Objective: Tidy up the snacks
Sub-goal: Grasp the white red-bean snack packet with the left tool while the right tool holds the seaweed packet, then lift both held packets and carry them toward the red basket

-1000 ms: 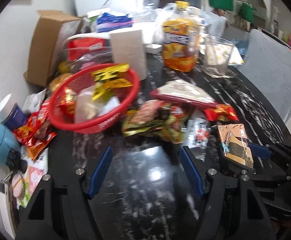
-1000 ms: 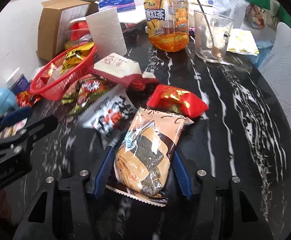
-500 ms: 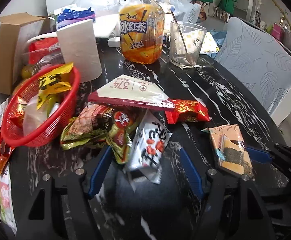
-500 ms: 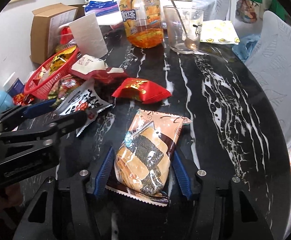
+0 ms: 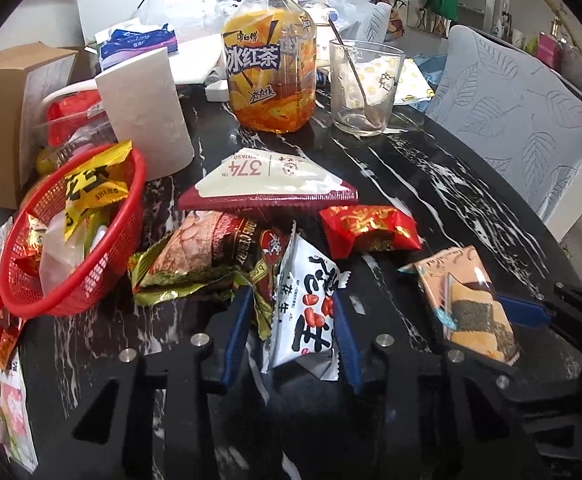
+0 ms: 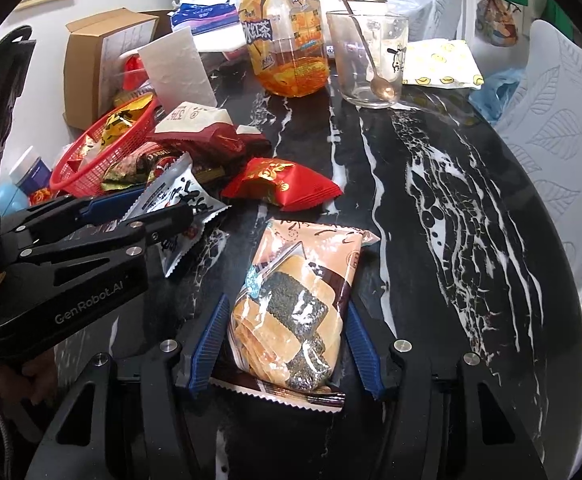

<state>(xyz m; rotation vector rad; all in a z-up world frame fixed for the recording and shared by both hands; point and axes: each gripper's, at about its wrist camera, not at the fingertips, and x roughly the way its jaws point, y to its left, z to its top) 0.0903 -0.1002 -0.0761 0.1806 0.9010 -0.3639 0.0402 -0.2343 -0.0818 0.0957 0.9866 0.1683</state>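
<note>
The red basket (image 5: 71, 240) stood at the left part of the black marble table (image 5: 431, 184), and it already held a yellow packet (image 5: 91, 188) and some other wrapped snacks. Just to the right of the red basket lay a heap of loose snacks: a green and brown packet (image 5: 195, 256), behind it a white and dark red pouch (image 5: 267, 184), and further right a red packet (image 5: 367, 230). The left gripper (image 5: 291, 336) was over the near edge of this heap, and its jaws were closing around a white peanut packet (image 5: 307, 312); the blue pads seemed to touch both sides of the packet, together with a corner of the green one. Well to the right of the red basket, the right gripper (image 6: 287, 344) held a seaweed cracker packet (image 6: 291, 312) between its blue pads, the jaws at middle width and pressed on the wrapper. Behind the red basket stood a white paper roll (image 5: 143, 112) and a cardboard box (image 5: 15, 120). Further back from it were an iced tea bottle (image 5: 271, 60) and a glass (image 5: 363, 88) with a spoon (image 5: 355, 76) inside.
</note>
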